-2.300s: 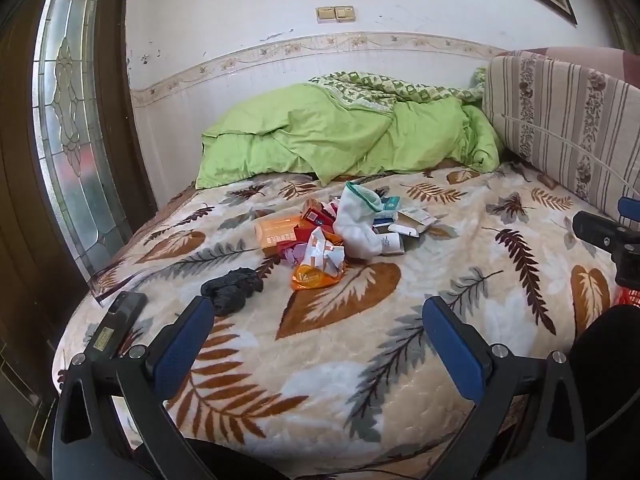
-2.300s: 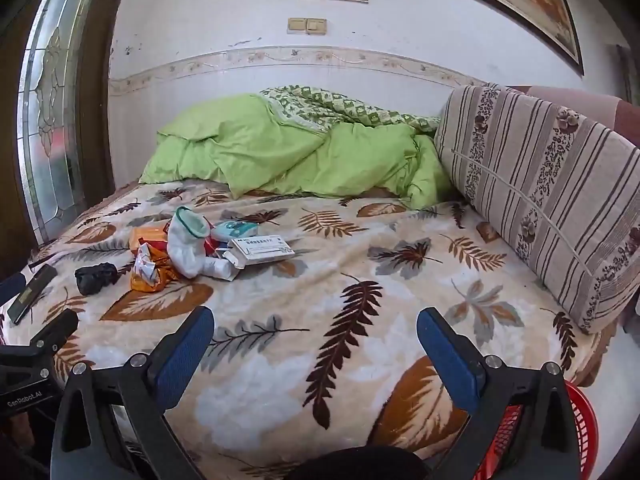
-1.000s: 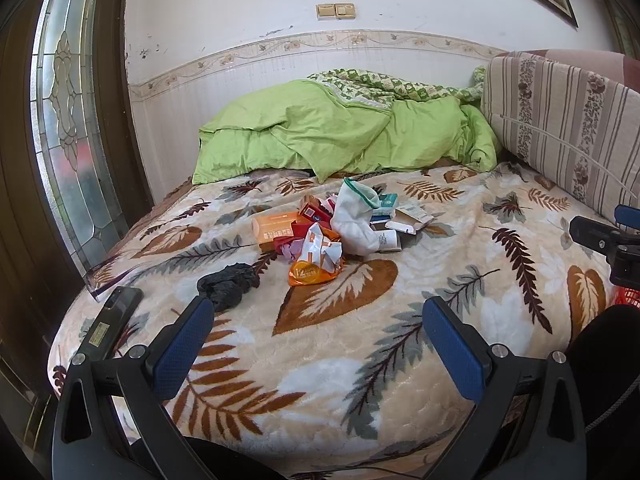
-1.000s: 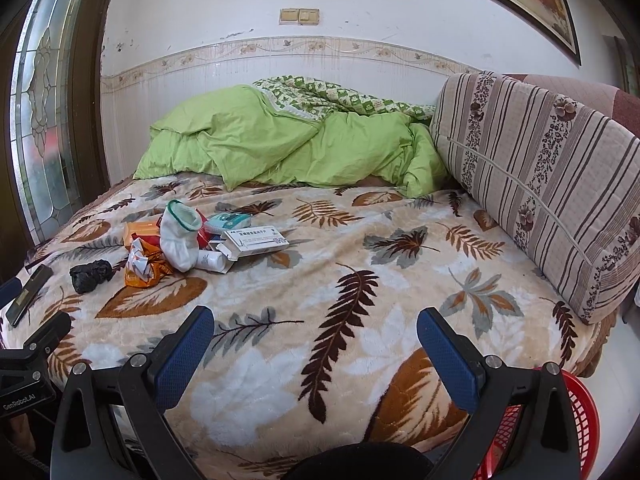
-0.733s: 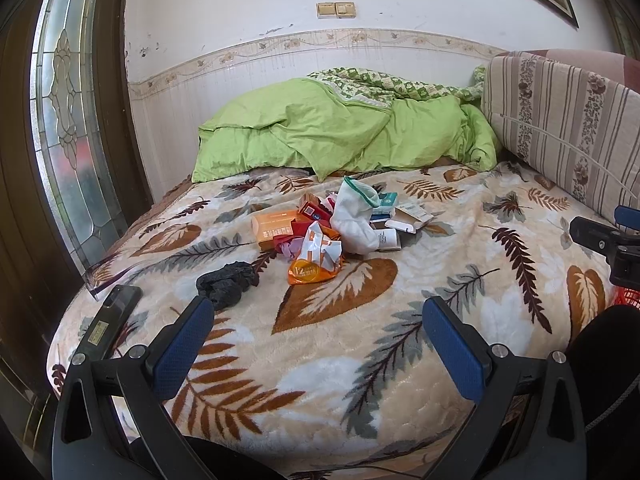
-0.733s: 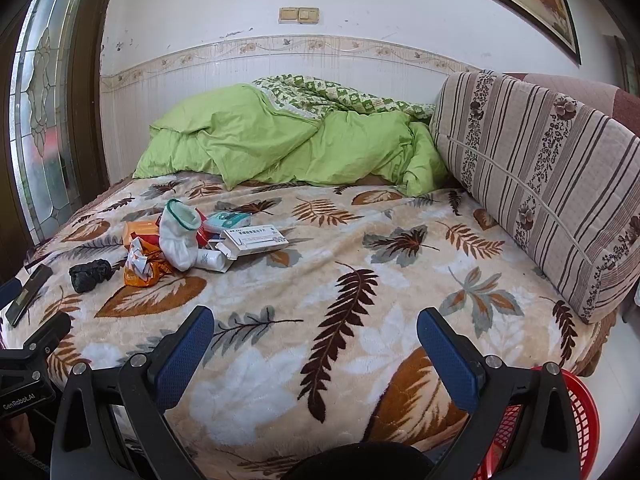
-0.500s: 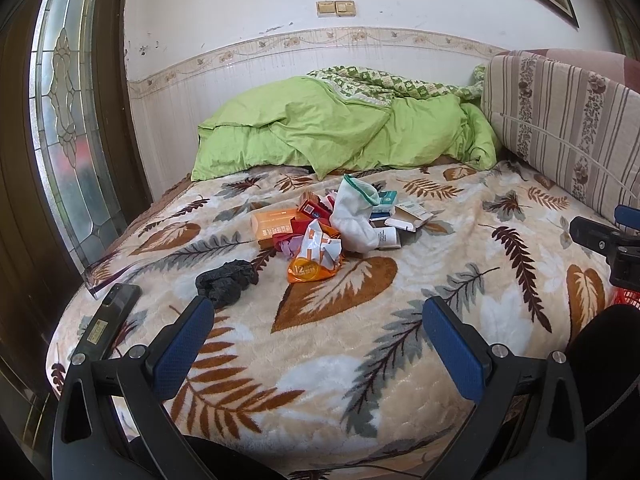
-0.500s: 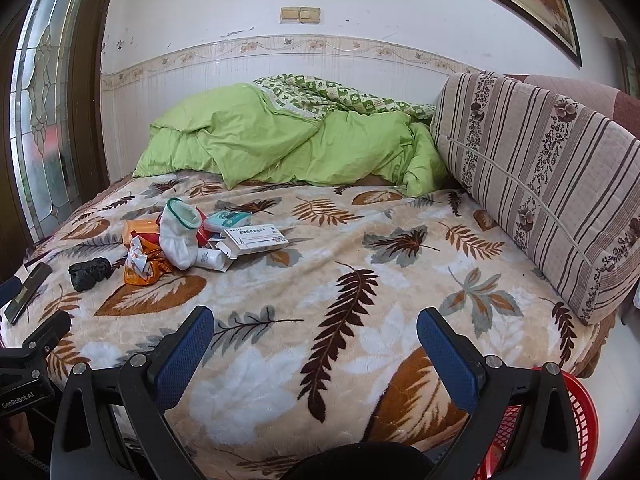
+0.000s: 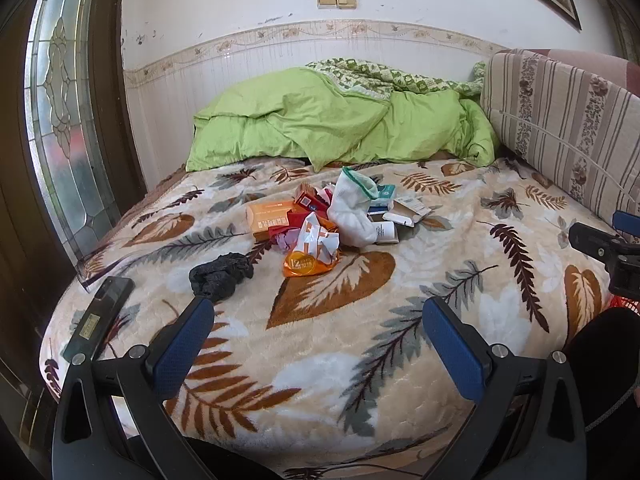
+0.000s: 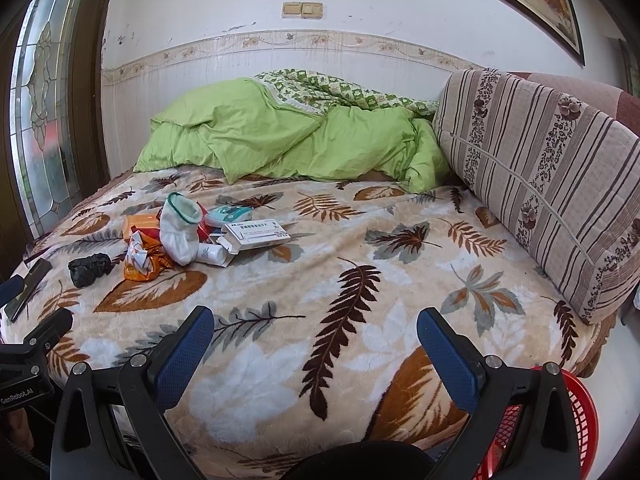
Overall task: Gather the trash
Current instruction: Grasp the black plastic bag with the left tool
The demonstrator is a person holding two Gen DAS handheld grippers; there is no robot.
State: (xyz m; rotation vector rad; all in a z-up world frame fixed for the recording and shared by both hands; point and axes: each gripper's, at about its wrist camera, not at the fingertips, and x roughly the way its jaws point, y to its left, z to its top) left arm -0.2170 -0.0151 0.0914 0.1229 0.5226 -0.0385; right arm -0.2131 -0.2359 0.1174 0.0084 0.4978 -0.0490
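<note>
Since nothing has yet been picked up, the heap of crumpled wrappers and small cartons (image 9: 320, 224) is seen lying on the leaf-patterned plush blanket (image 9: 360, 300), with a white sock (image 9: 352, 212) draped over it and a black crumpled wad (image 9: 220, 274) just beside it. Well apart from the heap, a red mesh plastic basket (image 10: 576, 432) is stood by the bed; its contents cannot be told. Both the left gripper (image 9: 316, 332) and the right gripper (image 10: 314, 342) are held wide and empty.

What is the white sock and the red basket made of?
The white sock looks like soft knitted cloth: it slumps limply and has a ribbed green-edged cuff. The red basket looks like shiny hard plastic, with a moulded lattice of holes in its wall.
</note>
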